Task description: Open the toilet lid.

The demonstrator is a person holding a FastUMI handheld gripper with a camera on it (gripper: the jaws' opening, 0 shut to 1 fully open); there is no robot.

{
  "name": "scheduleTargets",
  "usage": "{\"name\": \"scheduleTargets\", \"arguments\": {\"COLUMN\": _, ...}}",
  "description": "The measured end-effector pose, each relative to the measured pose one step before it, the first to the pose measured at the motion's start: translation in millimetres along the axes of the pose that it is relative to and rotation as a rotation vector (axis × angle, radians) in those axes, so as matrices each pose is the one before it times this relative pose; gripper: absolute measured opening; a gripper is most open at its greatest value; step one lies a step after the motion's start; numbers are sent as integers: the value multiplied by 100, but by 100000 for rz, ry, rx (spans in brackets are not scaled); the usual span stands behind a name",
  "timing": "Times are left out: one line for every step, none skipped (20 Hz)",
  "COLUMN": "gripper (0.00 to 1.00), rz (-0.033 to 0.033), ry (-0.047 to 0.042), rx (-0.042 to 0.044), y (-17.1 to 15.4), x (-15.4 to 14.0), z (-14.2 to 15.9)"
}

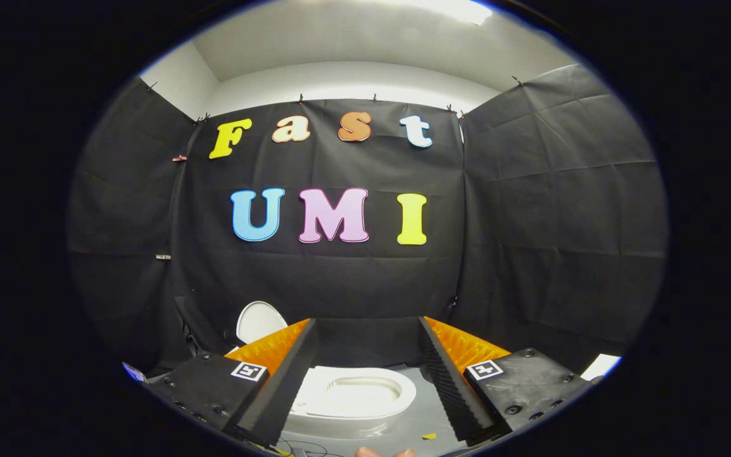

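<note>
A small white toilet stands on the grey floor, seen between and below my two fingers. Its seat ring lies flat and the bowl shows inside it. The white oval lid stands raised upright beyond the left finger, which partly hides it. My gripper is open wide, held above the toilet, with nothing between its fingers and touching nothing.
Black cloth walls close the booth at the back and on both sides. A small yellow scrap lies on the floor near the toilet, and thin cables run by its base. A white object sits at the far right. A person's fingertips show lowest.
</note>
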State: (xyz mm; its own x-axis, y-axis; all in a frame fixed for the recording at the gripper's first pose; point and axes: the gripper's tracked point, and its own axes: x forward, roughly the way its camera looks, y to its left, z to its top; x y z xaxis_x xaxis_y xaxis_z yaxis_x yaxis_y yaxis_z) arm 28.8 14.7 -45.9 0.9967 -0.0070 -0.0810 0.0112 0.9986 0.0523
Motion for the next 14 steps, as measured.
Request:
{"name": "scheduleTargets", "arguments": {"gripper": 99, "rz": 106, "ry": 87, "rx": -702, "y": 221, "x": 42, "z": 21}}
{"name": "scheduleTargets", "arguments": {"gripper": 99, "rz": -136, "ry": -188, "rx": -597, "y": 46, "x": 121, "z": -50}}
{"name": "scheduleTargets", "arguments": {"gripper": 99, "rz": -267, "ry": -549, "rx": -451, "y": 67, "x": -40, "z": 150}}
{"name": "scheduleTargets", "arguments": {"gripper": 99, "rz": 259, "ry": -337, "rx": -473, "y": 367, "x": 116, "z": 223}}
{"name": "scheduleTargets", "arguments": {"gripper": 98, "rz": 562, "ry": 64, "rx": -468, "y": 313, "x": 6, "z": -28}}
{"name": "scheduleTargets", "arguments": {"gripper": 99, "rz": 323, "ry": 329, "rx": -486, "y": 240, "x": 39, "z": -228}}
{"name": "scheduleTargets", "arguments": {"gripper": 99, "rz": 114, "ry": 130, "rx": -292, "y": 126, "x": 55, "z": -50}}
{"name": "scheduleTargets", "arguments": {"gripper": 99, "rz": 165, "ry": 188, "rx": -164, "y": 107, "x": 90, "z": 14}}
{"name": "scheduleTargets", "arguments": {"gripper": 99, "rz": 272, "ry": 7, "rx": 99, "y": 177, "x": -44, "z": -35}}
{"name": "scheduleTargets", "arguments": {"gripper": 99, "rz": 152, "ry": 173, "rx": 59, "y": 121, "x": 15, "z": -17}}
{"name": "scheduleTargets", "arguments": {"gripper": 99, "rz": 43, "ry": 74, "rx": 115, "y": 18, "x": 64, "z": -96}}
{"name": "scheduleTargets", "arguments": {"gripper": 99, "rz": 25, "ry": 236, "rx": 96, "y": 20, "x": 84, "z": -127}}
{"name": "scheduleTargets", "arguments": {"gripper": 99, "rz": -17, "ry": 9, "rx": 266, "y": 23, "x": 9, "z": -29}}
{"name": "scheduleTargets", "arguments": {"gripper": 98, "rz": -1, "ry": 60, "rx": 196, "y": -58, "x": -95, "z": 21}}
